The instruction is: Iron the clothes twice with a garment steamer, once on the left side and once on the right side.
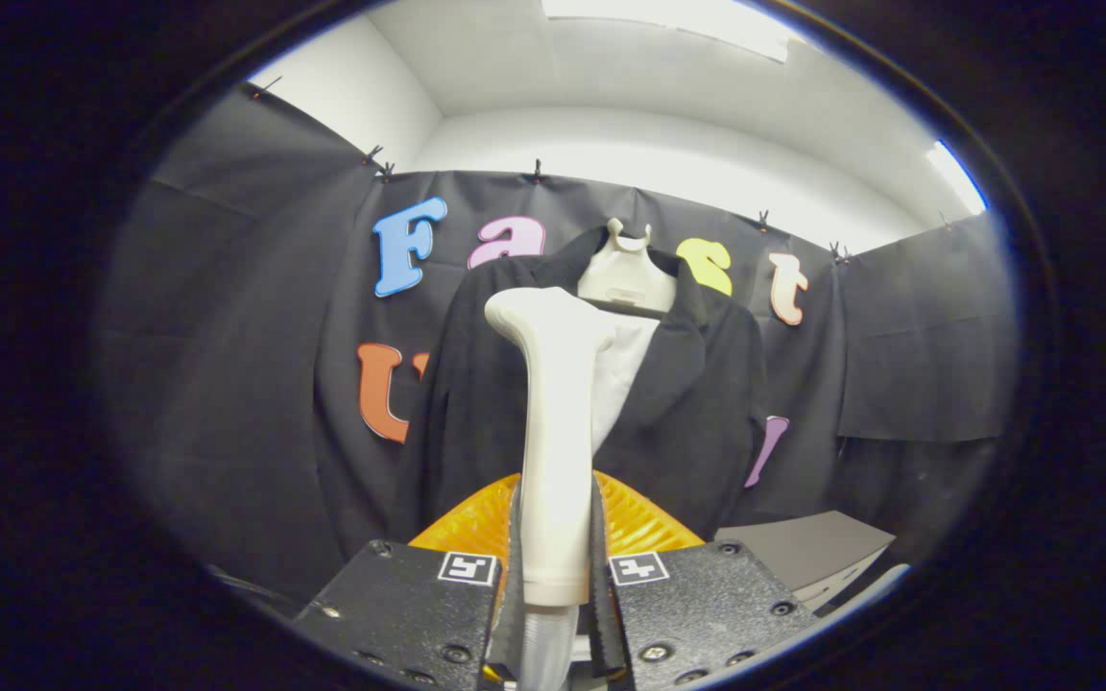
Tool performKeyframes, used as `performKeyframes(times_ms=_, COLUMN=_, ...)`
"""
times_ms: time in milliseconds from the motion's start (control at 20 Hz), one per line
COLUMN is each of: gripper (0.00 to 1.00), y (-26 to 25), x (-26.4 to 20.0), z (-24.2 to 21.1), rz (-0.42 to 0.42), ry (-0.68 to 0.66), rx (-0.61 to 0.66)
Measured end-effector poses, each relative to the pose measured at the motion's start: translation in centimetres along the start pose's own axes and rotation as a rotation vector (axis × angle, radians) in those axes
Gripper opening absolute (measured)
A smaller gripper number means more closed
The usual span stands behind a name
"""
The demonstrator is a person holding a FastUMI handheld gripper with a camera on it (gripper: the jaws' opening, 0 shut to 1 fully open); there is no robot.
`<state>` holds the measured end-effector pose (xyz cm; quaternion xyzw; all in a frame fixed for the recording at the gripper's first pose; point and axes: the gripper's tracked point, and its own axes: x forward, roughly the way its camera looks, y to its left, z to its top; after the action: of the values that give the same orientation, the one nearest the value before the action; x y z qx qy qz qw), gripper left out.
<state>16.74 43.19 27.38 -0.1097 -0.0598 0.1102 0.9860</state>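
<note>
A white garment steamer (555, 432) stands upright between my fingers, its handle clamped by the gripper (556, 566), which is shut on it. Its bent head points toward the clothes, near the left lapel. Beyond it a black jacket (707, 403) hangs on a white hanger (626, 274) against the booth wall, with a white shirt front (622, 369) showing between the lapels. The steamer covers part of the jacket's middle. From this view I cannot tell whether the head touches the cloth.
An orange ribbed object (635, 518) sits just behind the fingers, below the jacket. A grey flat surface (803, 552) lies to the lower right. Black cloth walls stand on both sides and behind.
</note>
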Motion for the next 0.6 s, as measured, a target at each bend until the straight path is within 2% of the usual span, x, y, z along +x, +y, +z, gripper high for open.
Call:
performKeyframes(times_ms=200, gripper=0.3, y=0.4, x=2.9, z=2.6, rz=-0.026, ry=-0.068, rx=-0.044)
performKeyframes(times_ms=400, gripper=0.3, y=1.2, x=4.1, z=-0.1, rz=-0.023, ry=-0.026, rx=-0.057)
performKeyframes(times_ms=600, gripper=0.3, y=1.0, x=3.3, z=-4.0, rz=-0.026, ry=0.012, rx=-0.071)
